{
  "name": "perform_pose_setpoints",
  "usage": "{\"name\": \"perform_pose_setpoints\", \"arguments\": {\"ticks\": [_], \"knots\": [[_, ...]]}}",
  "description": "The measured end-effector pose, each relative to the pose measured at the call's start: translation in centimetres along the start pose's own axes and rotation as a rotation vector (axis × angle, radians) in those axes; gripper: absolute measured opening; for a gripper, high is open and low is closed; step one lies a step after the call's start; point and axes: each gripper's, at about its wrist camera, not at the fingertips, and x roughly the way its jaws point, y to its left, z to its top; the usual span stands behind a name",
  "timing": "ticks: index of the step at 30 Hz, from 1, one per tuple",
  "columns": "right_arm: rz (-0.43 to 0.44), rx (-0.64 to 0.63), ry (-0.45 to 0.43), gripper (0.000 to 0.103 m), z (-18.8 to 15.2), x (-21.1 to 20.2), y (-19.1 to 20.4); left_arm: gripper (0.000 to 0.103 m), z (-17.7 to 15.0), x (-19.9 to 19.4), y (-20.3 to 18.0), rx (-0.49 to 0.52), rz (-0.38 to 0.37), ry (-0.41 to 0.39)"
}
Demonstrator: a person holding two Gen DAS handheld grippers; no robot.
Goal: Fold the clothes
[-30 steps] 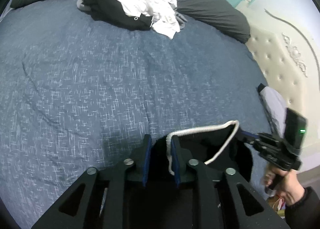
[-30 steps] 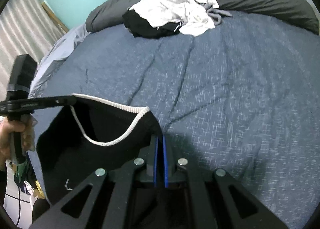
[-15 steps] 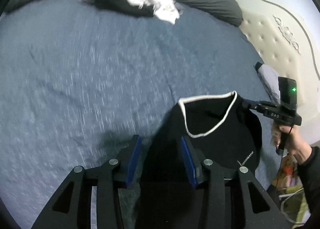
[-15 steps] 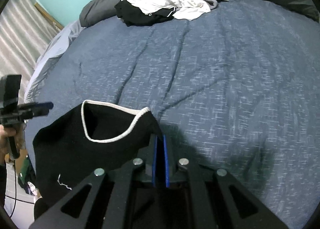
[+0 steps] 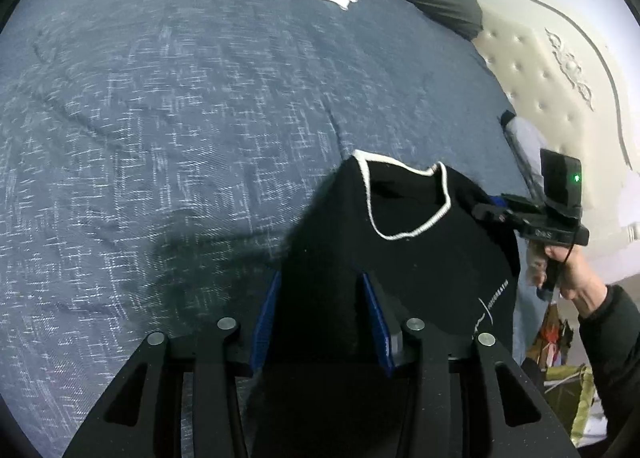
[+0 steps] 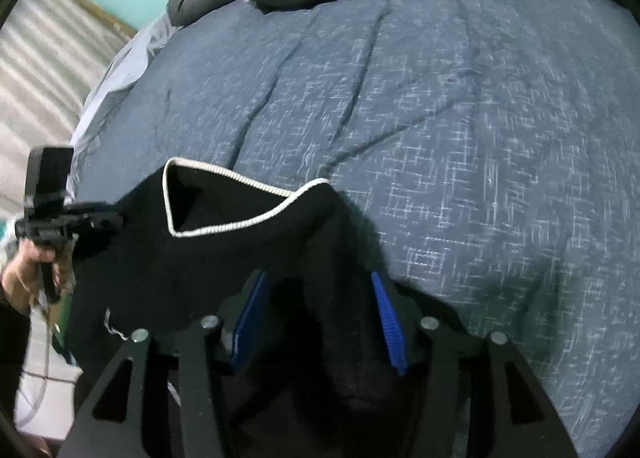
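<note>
Both grippers, left (image 5: 320,318) & right (image 6: 320,322), jaws just parted, black top (image 5: 420,250) loose between at bed (image 5: 180,118) near edge; pull shoulders flat, collar straight.

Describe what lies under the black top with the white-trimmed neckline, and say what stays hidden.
Under the black top lies the blue speckled bedspread, visible all around its upper part. The patch directly beneath the fabric is covered, so anything there cannot be seen.
</note>
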Motion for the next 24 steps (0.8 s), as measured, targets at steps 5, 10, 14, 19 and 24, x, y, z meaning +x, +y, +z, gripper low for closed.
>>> {"name": "perform_pose_setpoints", "arguments": {"ticks": [5,10,14,19,24], "knots": [[-0.036,-0.05,-0.043,0.009,-0.2,-1.5,0.8,0.005,-0.3,-1.4,-1.9,0.057,0.054,-0.034],[-0.042,-0.093,-0.155,0.007,-0.1,-6.4,2.3,0.003,0.0,-5.9,-5.1,0.108,0.114,-0.131],[-0.055,-0.134,-0.255,0.007,0.3,-12.1,4.3,0.003,0.2,-11.1,-8.2,0.162,0.173,-0.221],[-0.063,-0.193,-0.393,0.006,0.6,-20.4,8.0,0.003,0.3,-19.3,-13.1,0.227,0.273,-0.371],[-0.072,-0.248,-0.525,0.006,0.7,-28.4,12.2,0.003,0.2,-27.4,-17.8,0.255,0.309,-0.515]]}}
